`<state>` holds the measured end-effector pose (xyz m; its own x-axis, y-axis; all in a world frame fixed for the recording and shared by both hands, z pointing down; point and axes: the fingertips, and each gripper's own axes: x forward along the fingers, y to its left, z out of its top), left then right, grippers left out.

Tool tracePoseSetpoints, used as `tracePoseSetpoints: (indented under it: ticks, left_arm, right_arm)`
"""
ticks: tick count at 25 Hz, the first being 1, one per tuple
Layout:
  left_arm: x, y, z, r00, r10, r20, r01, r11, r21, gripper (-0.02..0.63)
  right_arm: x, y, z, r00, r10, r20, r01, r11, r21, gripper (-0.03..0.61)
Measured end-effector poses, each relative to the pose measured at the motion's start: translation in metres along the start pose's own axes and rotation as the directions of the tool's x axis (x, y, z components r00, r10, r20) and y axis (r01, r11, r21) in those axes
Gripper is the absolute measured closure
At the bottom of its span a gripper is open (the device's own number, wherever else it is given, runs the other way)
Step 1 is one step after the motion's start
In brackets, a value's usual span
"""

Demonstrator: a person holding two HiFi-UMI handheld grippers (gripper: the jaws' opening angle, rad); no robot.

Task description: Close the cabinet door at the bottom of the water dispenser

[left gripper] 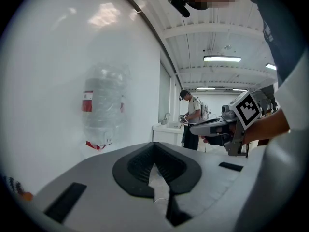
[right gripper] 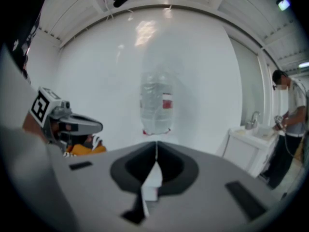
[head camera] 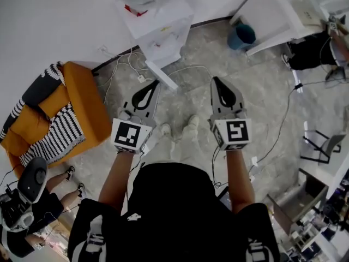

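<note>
L gripper (head camera: 154, 84) & R gripper (head camera: 216, 81) are both closed on nothing, short of the water dispenser (head camera: 158, 23) at the wall, whose bottom cabinet door (head camera: 162, 75) looks swung open, so prob. best push its free edge w/ closed tips, slow & square.
</note>
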<state>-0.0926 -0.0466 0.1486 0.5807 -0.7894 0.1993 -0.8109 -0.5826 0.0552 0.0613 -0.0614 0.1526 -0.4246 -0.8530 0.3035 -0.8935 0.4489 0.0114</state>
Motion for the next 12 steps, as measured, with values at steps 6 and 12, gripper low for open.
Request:
tracePoseSetpoints:
  ticks: [6,12]
  left_arm:
    - [0.013,-0.003,-0.035,0.997,0.046,-0.055,-0.05,0.996,-0.07,0.604]
    - [0.029,-0.019,-0.082,0.993,0.02,-0.119,-0.03,0.996,-0.079,0.603]
  right_arm:
    - [0.02,-0.008,-0.032,0.996,0.063,-0.057,-0.063,0.998,0.0,0.543]
    - [0.032,-0.011,-0.083,0.981,0.123,-0.149,-0.123,0.992,0.009,0.543]
